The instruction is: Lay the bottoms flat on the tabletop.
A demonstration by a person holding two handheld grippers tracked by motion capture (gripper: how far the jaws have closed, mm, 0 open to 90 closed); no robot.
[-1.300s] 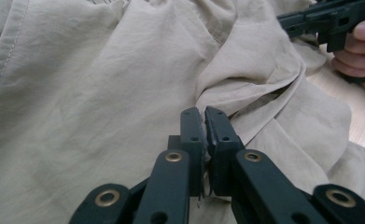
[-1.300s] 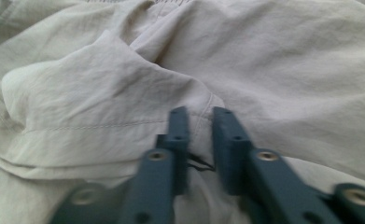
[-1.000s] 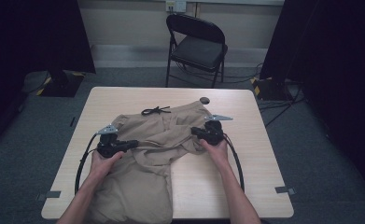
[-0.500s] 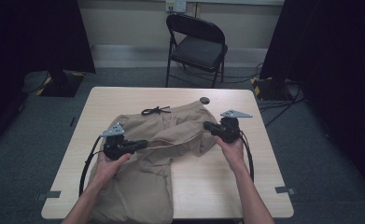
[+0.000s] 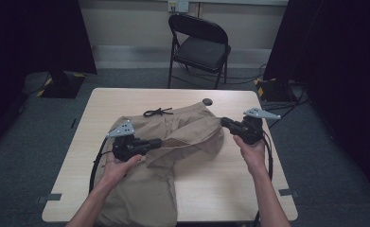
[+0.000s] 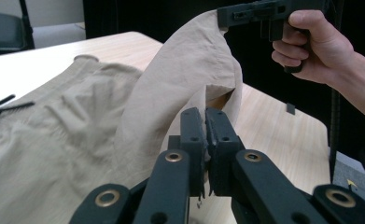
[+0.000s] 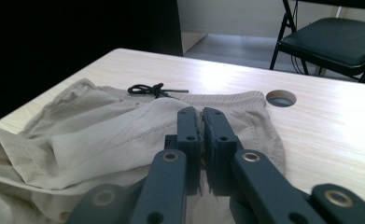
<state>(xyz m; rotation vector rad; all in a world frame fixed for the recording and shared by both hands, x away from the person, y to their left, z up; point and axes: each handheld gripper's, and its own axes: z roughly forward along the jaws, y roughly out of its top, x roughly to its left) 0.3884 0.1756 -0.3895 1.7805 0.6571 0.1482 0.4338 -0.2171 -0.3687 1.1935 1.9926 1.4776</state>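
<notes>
1. Jaws first: on my left gripper (image 5: 157,142) they stand pressed together on a fold of the tan trousers (image 5: 173,142), with only a sliver of cloth showing between them in the left gripper view.
2. My right gripper (image 5: 224,122) has its jaws just as narrow, clamped on the hem of one trouser leg; in the left gripper view that leg (image 6: 189,65) rises in an arch from the tabletop (image 5: 126,101) up to the right gripper (image 6: 224,16), held in my right hand (image 6: 311,42).
3. The trousers lie across the middle and near-left of the tabletop, waistband toward the far edge, black drawstring (image 5: 157,112) knotted on top, with one leg folded back across the seat between the two grippers.
4. The lower part of the other leg runs off the near edge of the tabletop and is cut off by the bottom of the high view, beneath my left forearm (image 5: 97,194).
5. How much cloth sits inside either pair of jaws is hard to make out; the jaws themselves cover the pinch.
6. A round cable hole (image 5: 207,101) sits in the tabletop just beyond the waistband; a black folding chair (image 5: 199,47) stands behind.
7. I can read no label, brand or writing on the trousers or the grippers.
</notes>
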